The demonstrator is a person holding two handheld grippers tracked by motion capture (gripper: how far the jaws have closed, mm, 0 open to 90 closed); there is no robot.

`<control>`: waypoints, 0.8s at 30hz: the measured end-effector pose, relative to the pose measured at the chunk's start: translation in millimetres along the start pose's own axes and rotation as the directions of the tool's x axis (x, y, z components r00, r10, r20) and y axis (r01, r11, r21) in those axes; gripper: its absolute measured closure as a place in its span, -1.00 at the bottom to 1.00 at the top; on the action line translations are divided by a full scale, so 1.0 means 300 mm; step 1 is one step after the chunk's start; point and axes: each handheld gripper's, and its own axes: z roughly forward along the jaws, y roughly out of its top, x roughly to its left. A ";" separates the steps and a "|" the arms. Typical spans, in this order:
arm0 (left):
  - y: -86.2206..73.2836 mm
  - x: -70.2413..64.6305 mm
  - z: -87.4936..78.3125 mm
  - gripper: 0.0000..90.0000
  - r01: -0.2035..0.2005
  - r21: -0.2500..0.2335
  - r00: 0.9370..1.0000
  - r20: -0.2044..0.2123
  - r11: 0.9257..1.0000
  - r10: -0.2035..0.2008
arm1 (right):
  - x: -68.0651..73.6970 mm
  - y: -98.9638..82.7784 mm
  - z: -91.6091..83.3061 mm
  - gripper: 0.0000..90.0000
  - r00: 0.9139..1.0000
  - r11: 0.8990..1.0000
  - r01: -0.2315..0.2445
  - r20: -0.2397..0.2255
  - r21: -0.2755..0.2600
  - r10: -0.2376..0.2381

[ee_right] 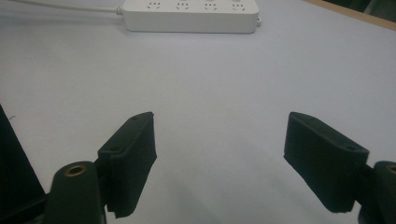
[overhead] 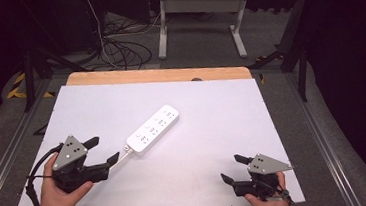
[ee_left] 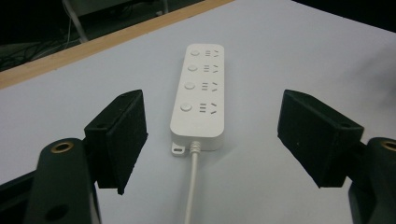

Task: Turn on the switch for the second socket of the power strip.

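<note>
Item: white power strip (overhead: 153,128), lying flat mid-table with its cord (overhead: 119,159) trailing near-left, framed between the wide, empty jaws of the left gripper (overhead: 104,151), apparently lined up to grasp; right gripper (overhead: 234,167), near right, likewise wide, idle.

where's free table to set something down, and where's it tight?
Free: the white table top between the two tongs, and the stretch right of the power strip. Tight: by the left tongs, open and close to the strip's cord.

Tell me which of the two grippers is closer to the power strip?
The left gripper: its open jaws point at the power strip's cable end, while the right gripper waits far off.
</note>
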 end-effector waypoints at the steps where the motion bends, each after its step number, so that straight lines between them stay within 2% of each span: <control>1: 0.005 -0.002 0.006 -0.45 0.006 -0.002 1.000 0.003 1.000 -0.006 | 0.000 0.000 0.000 -0.43 1.000 1.000 0.000 0.000 0.000 0.000; 6: 0.024 -0.007 0.027 -0.44 0.006 0.001 1.000 0.015 1.000 -0.006 | 0.000 0.000 0.001 -0.43 1.000 1.000 0.000 0.001 0.002 0.000; 7: 0.029 -0.006 0.032 -0.44 -0.005 0.006 1.000 0.017 1.000 0.005 | 0.000 0.000 0.001 -0.43 1.000 1.000 0.000 0.001 0.002 0.000; 9: 0.038 -0.012 0.047 -0.42 0.008 0.004 1.000 0.026 1.000 -0.008 | 0.001 0.000 0.000 -0.43 1.000 1.000 0.001 0.000 0.001 -0.001; 17: 0.070 -0.016 0.098 -0.39 -0.002 0.023 1.000 0.027 1.000 0.001 | 0.000 0.000 0.000 -0.43 1.000 1.000 -0.001 -0.002 -0.001 0.001; 24: 0.100 -0.018 0.150 -0.35 0.006 0.035 0.999 0.038 0.999 -0.007 | -0.001 0.000 -0.001 -0.43 1.000 1.000 -0.003 -0.005 -0.005 0.003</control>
